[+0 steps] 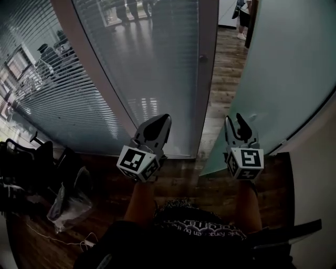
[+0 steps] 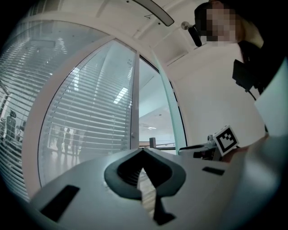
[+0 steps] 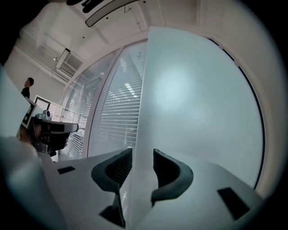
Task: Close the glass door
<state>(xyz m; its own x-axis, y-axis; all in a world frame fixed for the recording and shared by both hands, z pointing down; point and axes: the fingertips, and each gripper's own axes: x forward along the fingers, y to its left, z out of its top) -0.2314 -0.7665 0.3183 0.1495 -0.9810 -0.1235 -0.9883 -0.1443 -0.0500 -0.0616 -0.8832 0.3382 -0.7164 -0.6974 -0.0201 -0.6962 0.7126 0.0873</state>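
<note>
The frosted glass door [image 1: 283,79] stands swung open at the right of the head view, its free edge towards me. My right gripper [image 1: 239,122] is at that edge. In the right gripper view the door's edge [image 3: 141,112] runs between the two pads, and the gripper [image 3: 143,155] is shut on it. My left gripper [image 1: 157,123] is held up in front of the fixed glass panel with blinds [image 1: 152,63], shut and holding nothing; its tips [image 2: 143,150] meet in the left gripper view. The doorway gap [image 1: 223,68] shows wooden floor.
A metal door post [image 1: 207,79] stands between the fixed panel and the opening. Dark bags and a plastic sack [image 1: 68,202] lie on the floor at the left. A person's legs [image 1: 244,16] show far beyond the doorway. A white wall [image 1: 320,173] is at the right.
</note>
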